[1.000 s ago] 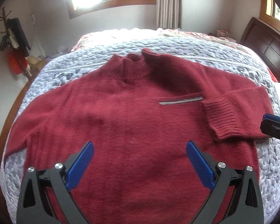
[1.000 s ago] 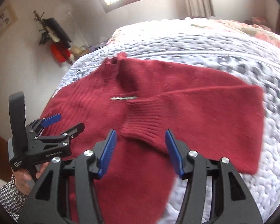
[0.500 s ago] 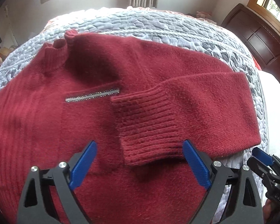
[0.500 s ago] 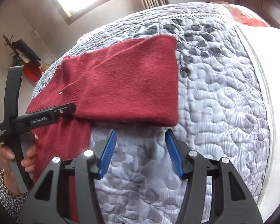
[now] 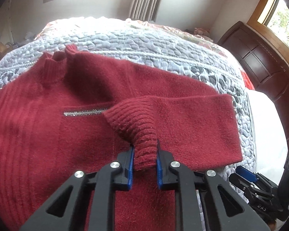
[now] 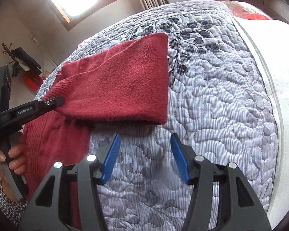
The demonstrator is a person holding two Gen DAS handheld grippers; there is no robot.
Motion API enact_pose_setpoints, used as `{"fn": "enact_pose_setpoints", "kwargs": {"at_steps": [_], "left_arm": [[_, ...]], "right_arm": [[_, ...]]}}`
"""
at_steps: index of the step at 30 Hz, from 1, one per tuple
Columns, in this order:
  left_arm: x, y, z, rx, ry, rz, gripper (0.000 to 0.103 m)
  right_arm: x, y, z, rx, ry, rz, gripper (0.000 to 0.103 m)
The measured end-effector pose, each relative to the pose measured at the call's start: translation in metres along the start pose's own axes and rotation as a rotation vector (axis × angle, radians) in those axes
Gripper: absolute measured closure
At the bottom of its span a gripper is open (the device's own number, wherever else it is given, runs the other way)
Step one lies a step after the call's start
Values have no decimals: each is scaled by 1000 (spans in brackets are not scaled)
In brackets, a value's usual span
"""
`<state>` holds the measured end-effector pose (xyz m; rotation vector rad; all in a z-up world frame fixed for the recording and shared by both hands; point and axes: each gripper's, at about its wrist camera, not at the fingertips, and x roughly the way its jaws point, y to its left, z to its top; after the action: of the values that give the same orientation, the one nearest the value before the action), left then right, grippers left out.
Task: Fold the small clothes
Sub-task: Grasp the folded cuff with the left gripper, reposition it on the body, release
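Sweater [image 5: 48, 134]: dark red, spread flat on the grey quilted bedspread [image 6: 221, 105], collar toward the far edge, one sleeve [image 5: 192, 121] folded across the chest. Left gripper [image 5: 144, 161]: fingers nearly closed, clamped on the ribbed cuff [image 5: 136, 127], which lifts off the body beside a short zipper [image 5: 84, 113]. Right gripper [image 6: 144, 157]: fingers spread wide, empty, above bare bedspread just beside the folded sleeve's edge.
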<state>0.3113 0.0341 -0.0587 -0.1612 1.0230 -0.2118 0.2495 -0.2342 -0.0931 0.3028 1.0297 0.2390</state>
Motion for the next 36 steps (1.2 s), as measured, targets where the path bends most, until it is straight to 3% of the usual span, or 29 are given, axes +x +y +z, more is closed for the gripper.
{"fn": "enact_pose_setpoints", "kwargs": {"at_steps": [4,14,19,27,32,36], "left_arm": [[-34,20,3,-7,-80,-11,86],[-82,127,19,-54,-192,165,86],[-80,176,17,-100,-185,225,86],[-76,221,5,-159,-160,219,85],[-49,241,-2,-168,-90,226,83],[-20,254,-10,-185,-35,236,80]], "right_arm": [[-6,2,0,-1,-7,7,48],[-1,40,6,-42,-8,50,46],[17,66,20,-42,12,110,42],[57,107,35,-50,74,122,41],[80,104,27,-52,112,46,60],[81,100,22,-42,107,55,61]]}}
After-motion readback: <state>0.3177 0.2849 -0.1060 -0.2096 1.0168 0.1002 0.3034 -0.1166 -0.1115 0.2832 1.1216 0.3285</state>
